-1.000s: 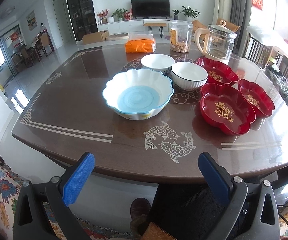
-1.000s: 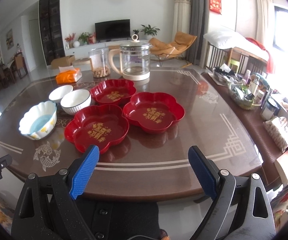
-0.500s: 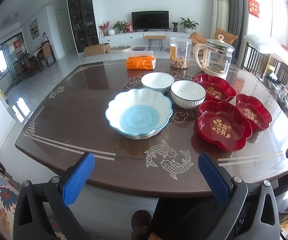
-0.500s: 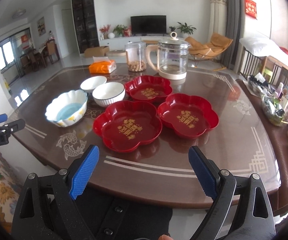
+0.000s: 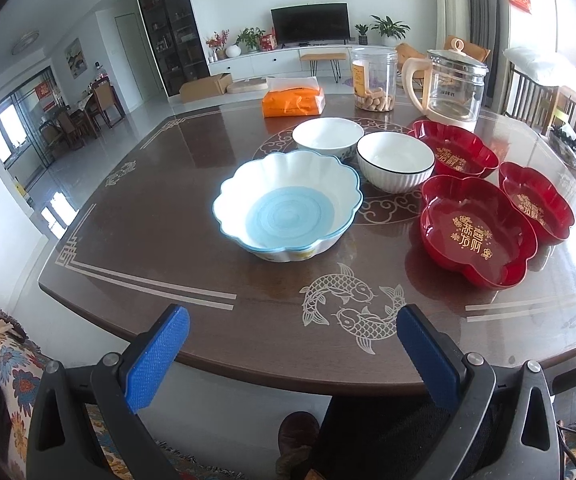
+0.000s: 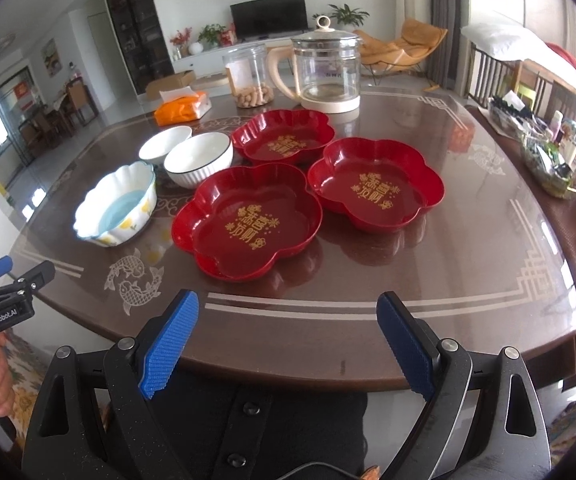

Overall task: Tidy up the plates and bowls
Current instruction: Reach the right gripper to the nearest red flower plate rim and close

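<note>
On the dark table stand a scalloped white bowl with a blue bottom [image 5: 288, 204] [image 6: 117, 206], two round white bowls [image 5: 395, 160] [image 5: 327, 137] behind it, and three red flower-shaped plates: the nearest [image 6: 248, 220] [image 5: 476, 230], one to its right [image 6: 376, 184] and one behind [image 6: 284, 138]. My left gripper [image 5: 292, 356] hangs open at the table's near edge, in front of the scalloped bowl, holding nothing. Also open and holding nothing, my right gripper [image 6: 288, 344] hovers at the near edge in front of the nearest red plate. The right wrist view shows the left gripper [image 6: 4, 280] at far left, held by a hand.
A glass kettle [image 6: 326, 72], a clear jar of snacks [image 6: 250, 78] and an orange tissue pack [image 6: 184, 106] stand at the table's far side. A low bench with clutter [image 6: 548, 152] runs along the right. Bare tabletop with a fish inlay [image 5: 348, 312] lies between the grippers and the dishes.
Both grippers have risen and tilted forward, so the tabletop and dishes sit more squarely in view. The left gripper has come into the right wrist view at far left. No dish has moved.
</note>
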### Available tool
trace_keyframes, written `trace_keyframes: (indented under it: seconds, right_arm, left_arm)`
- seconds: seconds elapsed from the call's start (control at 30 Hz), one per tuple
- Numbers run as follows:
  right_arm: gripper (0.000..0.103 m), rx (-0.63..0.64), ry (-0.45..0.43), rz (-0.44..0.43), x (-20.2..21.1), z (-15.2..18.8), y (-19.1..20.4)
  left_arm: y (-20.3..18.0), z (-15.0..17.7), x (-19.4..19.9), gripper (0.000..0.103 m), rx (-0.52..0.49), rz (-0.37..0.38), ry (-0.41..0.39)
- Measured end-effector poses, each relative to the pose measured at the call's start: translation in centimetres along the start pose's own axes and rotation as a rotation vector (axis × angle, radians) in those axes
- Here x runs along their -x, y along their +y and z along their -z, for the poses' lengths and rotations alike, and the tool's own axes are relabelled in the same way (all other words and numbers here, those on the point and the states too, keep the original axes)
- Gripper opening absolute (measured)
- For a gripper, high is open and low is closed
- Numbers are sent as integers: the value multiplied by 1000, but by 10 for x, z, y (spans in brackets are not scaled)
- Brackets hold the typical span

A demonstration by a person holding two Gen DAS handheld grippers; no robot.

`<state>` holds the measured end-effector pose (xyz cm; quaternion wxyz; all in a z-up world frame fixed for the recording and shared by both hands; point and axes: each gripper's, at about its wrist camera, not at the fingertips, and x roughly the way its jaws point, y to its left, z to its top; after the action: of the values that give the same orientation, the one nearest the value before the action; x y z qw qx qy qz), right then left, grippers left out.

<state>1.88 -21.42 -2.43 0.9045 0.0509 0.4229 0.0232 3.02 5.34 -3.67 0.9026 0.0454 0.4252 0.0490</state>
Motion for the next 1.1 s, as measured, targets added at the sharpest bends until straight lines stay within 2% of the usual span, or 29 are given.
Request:
trace_keyframes:
  seconds: [0.1, 0.23, 0.4, 0.53, 0.6, 0.67, 0.77, 0.83, 0.9, 1.1]
  right_arm:
    - [93, 7, -9, 40, 1, 2, 1]
    - [93, 3, 10, 59, -5, 5, 0]
    - [93, -66, 52, -26, -16, 3, -17]
    - [93, -173, 77, -86, -27, -12, -40]
    - [93, -245, 98, -123, -34, -21, -55]
    - [93, -258, 136, -144, -48, -30, -61]
    - [93, -235, 191, -187, -71, -43, -60]
    - [93, -229, 200, -212, -86, -52, -59]
    - [92, -237, 216, -237, -103, -60, -59]
    - [91, -271, 293, -256, -149, -70, -57]
  left_arm:
    - [3, 2, -10, 103, 20, 35, 45]
    - [0, 5, -24, 103, 55, 122, 130]
    - [-21, -8, -30, 103, 57, 249, 165]
    - [-43, -36, -38, 103, 40, 308, 156]
    - [-56, -49, -48, 103, 15, 320, 174]
    - [-69, -58, -60, 103, -5, 335, 181]
    - [-90, -67, -83, 102, -53, 286, 189]
    - [-101, -69, -99, 96, -74, 261, 213]
    - [-108, -70, -114, 87, -77, 269, 247]
    - [-114, -69, -142, 76, -46, 260, 299]
